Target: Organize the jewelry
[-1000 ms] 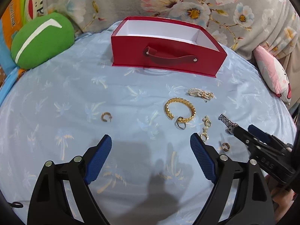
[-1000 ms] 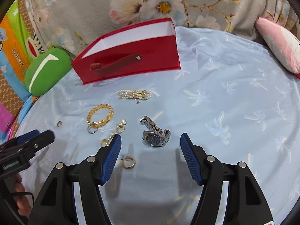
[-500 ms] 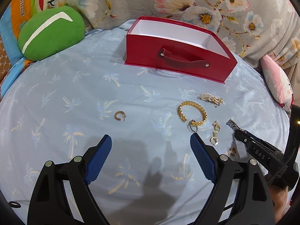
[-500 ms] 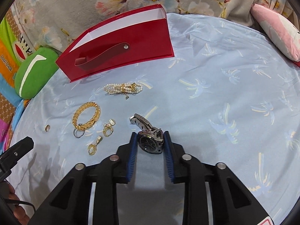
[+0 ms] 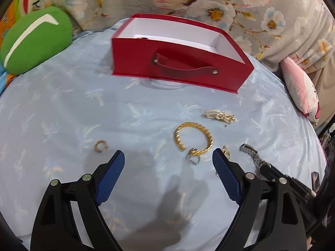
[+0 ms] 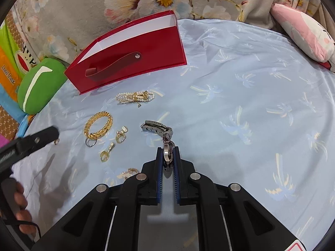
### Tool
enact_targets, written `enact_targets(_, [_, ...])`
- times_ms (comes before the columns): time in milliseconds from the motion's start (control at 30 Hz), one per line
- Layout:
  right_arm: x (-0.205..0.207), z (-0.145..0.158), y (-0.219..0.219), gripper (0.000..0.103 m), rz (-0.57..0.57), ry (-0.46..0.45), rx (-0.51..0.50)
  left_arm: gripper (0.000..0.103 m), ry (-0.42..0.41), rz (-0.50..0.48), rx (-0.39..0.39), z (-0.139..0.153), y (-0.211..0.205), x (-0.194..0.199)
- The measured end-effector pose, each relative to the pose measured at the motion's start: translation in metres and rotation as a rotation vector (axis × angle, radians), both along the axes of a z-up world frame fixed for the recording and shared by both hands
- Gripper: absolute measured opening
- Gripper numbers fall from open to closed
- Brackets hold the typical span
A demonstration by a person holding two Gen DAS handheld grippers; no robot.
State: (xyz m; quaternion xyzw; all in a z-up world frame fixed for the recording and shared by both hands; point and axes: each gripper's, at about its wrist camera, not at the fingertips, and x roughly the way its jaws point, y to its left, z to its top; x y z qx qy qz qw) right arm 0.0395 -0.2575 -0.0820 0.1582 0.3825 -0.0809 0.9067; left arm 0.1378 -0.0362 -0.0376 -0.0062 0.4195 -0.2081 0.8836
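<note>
Your right gripper (image 6: 167, 159) is clamped on one silver watch (image 6: 165, 144): the case sits edge-on between the blue pads, and the metal band trails forward onto the pale blue sheet (image 6: 251, 104). Your left gripper (image 5: 168, 165) is spread wide with nothing between its pads, hanging over the sheet.

One red box (image 5: 180, 62) with a strap handle stands open at the far side of the sheet; a small dark-and-gold item shows just over its front wall, too small to identify.

Loose on the sheet between box and grippers, count:
- one pearl bracelet (image 6: 135, 97), nearest the box;
- one gold braided bangle (image 6: 98, 125), with one silver ring (image 6: 90, 142) touching its near end;
- four small gold earrings in the right wrist view, at (image 6: 121, 135), (image 6: 106, 153), (image 6: 129, 172), and one partly hidden behind your left gripper's tip (image 6: 56, 141).

One green cushion (image 5: 35, 39) and one pink pillow (image 6: 303, 31) lie at the sheet's edges.
</note>
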Motion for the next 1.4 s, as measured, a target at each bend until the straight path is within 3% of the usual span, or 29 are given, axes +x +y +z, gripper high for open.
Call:
enact_targets(200, [-0.008,-0.002,-0.005,0.008,-0.009,0.001,0.017,0.082,-0.014,-0.118,0.051,-0.006,-0.046,0.008])
enact_targets(267, [-0.01,-0.005,-0.008,0.008,-0.012,0.002,0.036,0.077,-0.034,-0.17,0.064,-0.007,-0.06,0.006])
enact_targets(333, [-0.011,-0.005,-0.01,0.008,-0.014,-0.001,0.05,0.063,-0.025,-0.212,0.067,-0.009,-0.071,0.007])
enact_targets(500, [-0.011,-0.006,-0.011,0.008,-0.016,-0.003,0.059,0.048,0.012,-0.208,0.086,-0.02,-0.081,0.02])
enact_targets(567, [-0.011,-0.006,-0.011,0.009,-0.015,-0.004,0.064,0.033,0.03,-0.201,0.096,-0.026,-0.083,0.025])
enact_targets(633, [-0.01,-0.006,-0.011,0.009,-0.015,-0.004,0.067,0.011,0.061,-0.199,0.096,-0.032,-0.083,0.028])
enact_targets(733, [-0.01,-0.006,-0.011,0.009,-0.015,-0.004,0.069,0.004,0.056,-0.198,0.095,-0.034,-0.084,0.027])
enact_targets(1033, [-0.011,-0.005,-0.014,0.008,-0.023,-0.011,0.079,0.003,0.022,-0.187,0.046,-0.023,-0.072,0.02])
enact_targets(1400, [-0.019,0.038,-0.014,0.008,-0.005,-0.106,0.074,0.003,-0.095,-0.107,-0.078,0.052,-0.015,0.005])
